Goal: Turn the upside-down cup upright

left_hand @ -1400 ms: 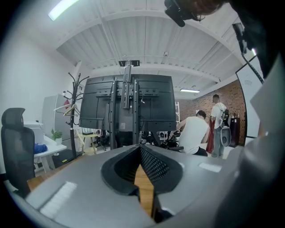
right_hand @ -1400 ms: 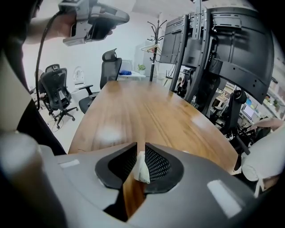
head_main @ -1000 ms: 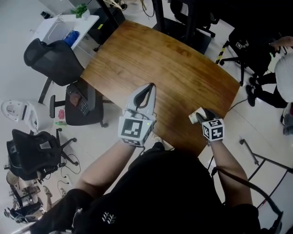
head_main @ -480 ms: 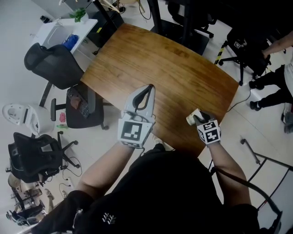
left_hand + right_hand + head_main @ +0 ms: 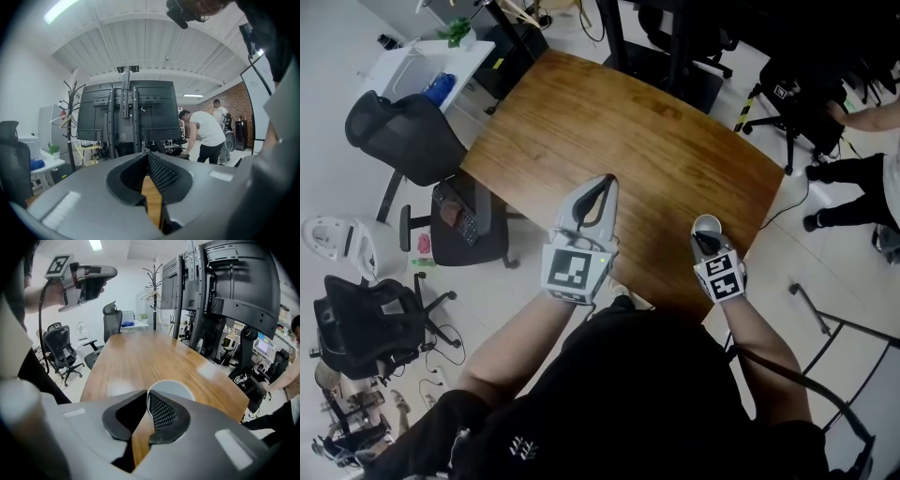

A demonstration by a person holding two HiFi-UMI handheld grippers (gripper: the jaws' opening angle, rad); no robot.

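- Right tool (image 5: 707, 241): the jaws are closing, with one side of the cup (image 5: 706, 224) wall between them. The pads sit nearly together and already bear on that wall, so I treat this as a thin pinch at the rim.
- Left tool (image 5: 603, 183): it is well to the left of the right tool and held above the counter (image 5: 619, 122). Its jaws are clenched together with nothing between them, and it takes no part in the grasp.
- Hazard, slip: the right tool holds only a narrow strip of wall. If I roll my wrist before the pinch is firm, the cup may pivot between the pads or drop out.
- Hazard, fall: the near right edge of the counter lies just beside the right tool. A cup released here could roll off onto the floor.
- Hazard, crush or tip: closing too hard on one wall may tilt the cup away from the right tool.
- Cup position: the cup sits at the tip of the right tool, directly ahead of the jaws and over the counter. Most of its round face lies on the right-jaw side.
- Cup orientation: one circular face points toward the right tool. I cannot tell whether that face is the mouth or the base.
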